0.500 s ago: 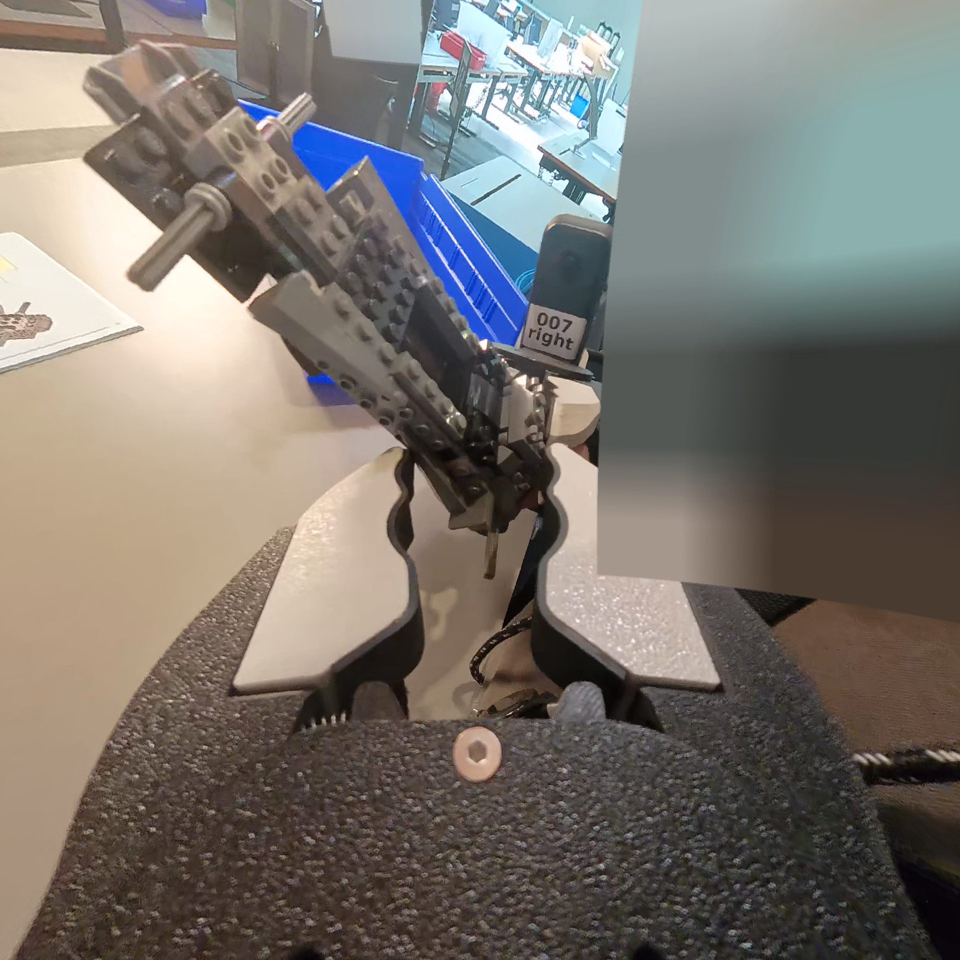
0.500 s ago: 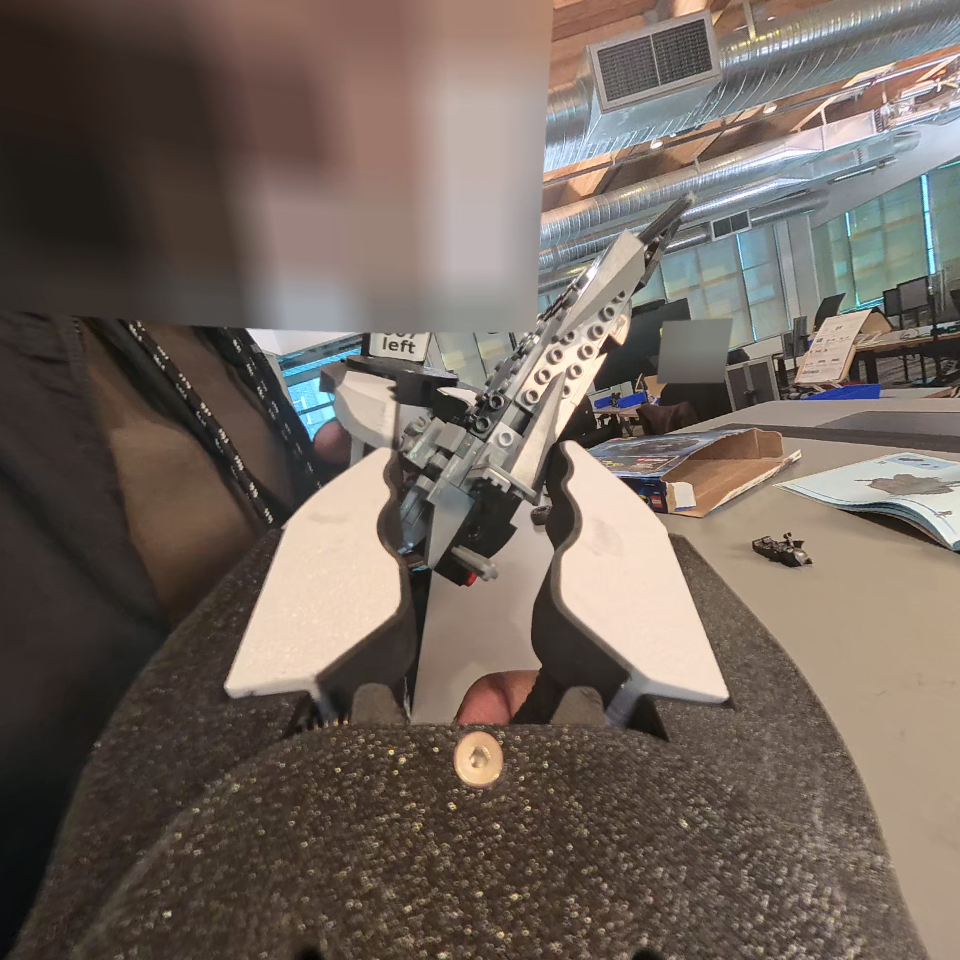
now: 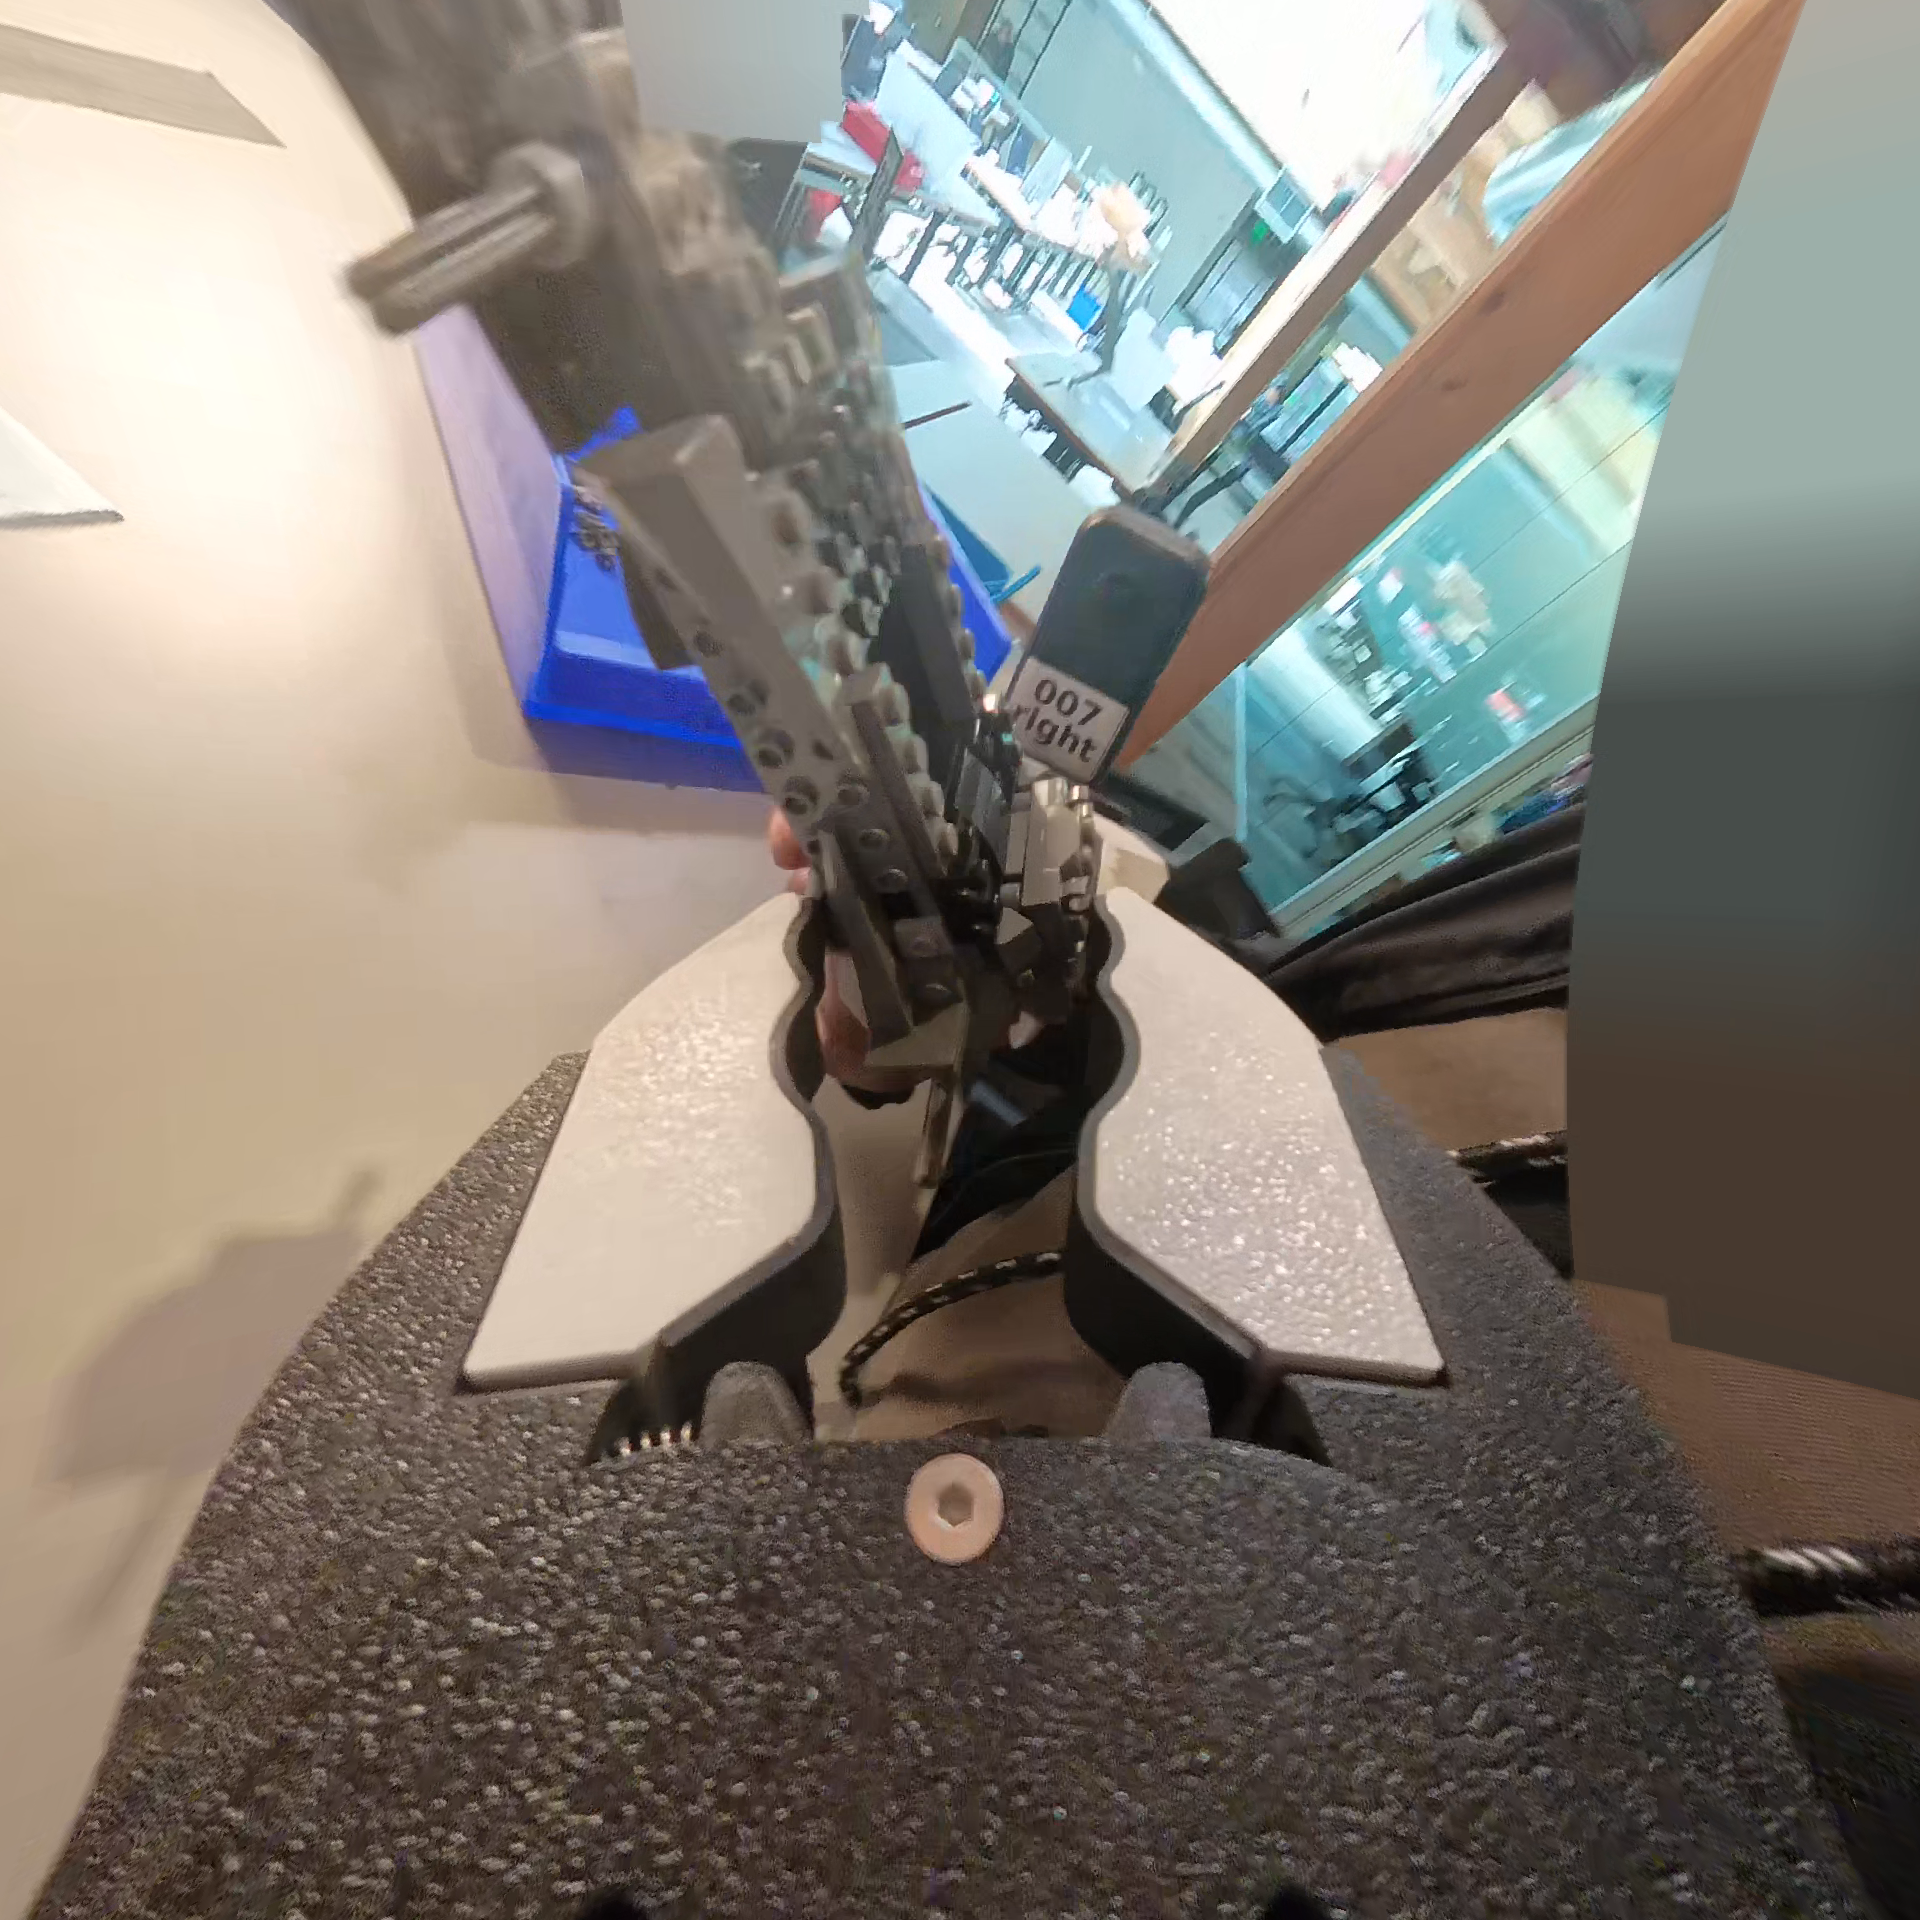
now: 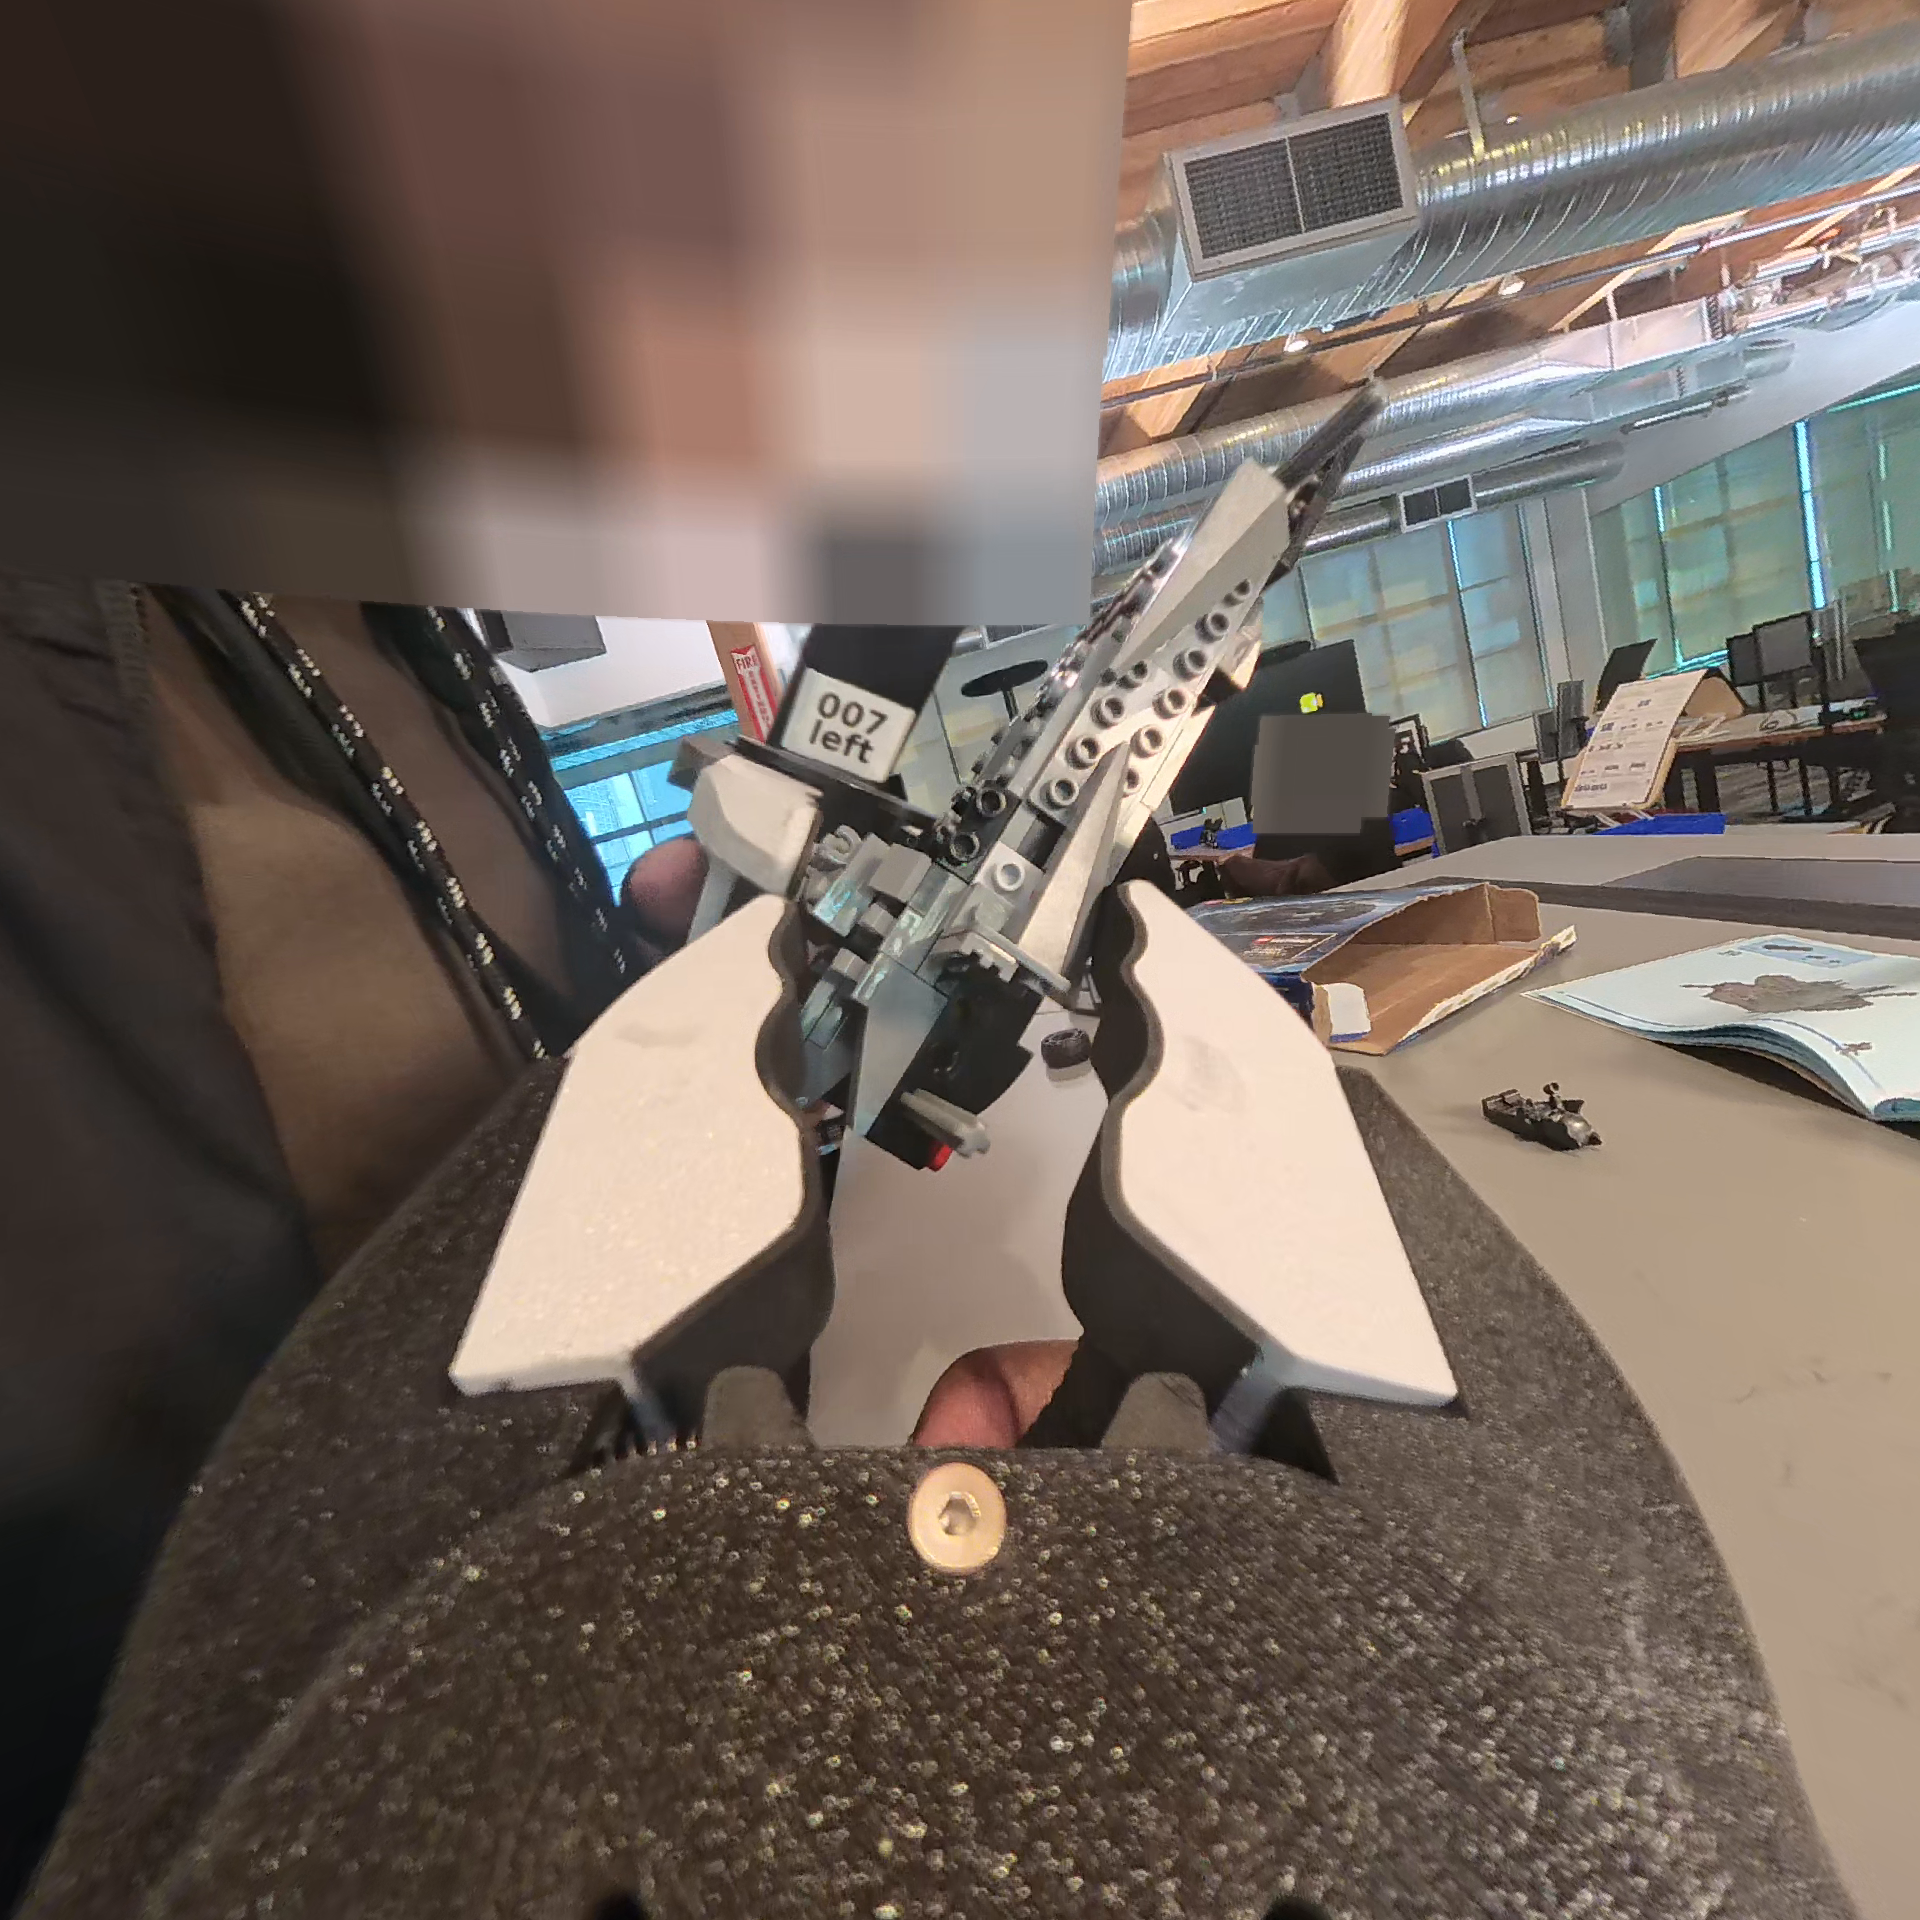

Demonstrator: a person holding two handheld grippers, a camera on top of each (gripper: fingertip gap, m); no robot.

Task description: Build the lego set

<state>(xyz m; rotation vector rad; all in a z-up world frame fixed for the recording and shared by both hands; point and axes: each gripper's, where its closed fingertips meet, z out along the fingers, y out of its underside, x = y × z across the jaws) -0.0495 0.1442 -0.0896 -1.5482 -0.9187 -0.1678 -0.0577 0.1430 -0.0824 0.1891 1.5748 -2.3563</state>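
Left wrist view shows the grey brick model (image 3: 831, 727) clamped at its lower end by both the left gripper (image 3: 951, 997) and right gripper (image 4: 951, 997), its long axis slanting up above the table (image 4: 1558, 1299).

We find writing in several places. A white label with dark print sits on the black camera body (image 3: 1117, 613) of the right gripper (image 3: 1070, 821), and a matching white label on the left gripper (image 4: 769, 831). A narrow red sign (image 4: 750, 681) stands on a post behind it. The torn blue box (image 4: 1392, 956) and the open booklet (image 4: 1766, 997) on the worktop (image 4: 1558, 1247) bear print too small to read, as does a leaning board (image 4: 1631, 743) farther off.
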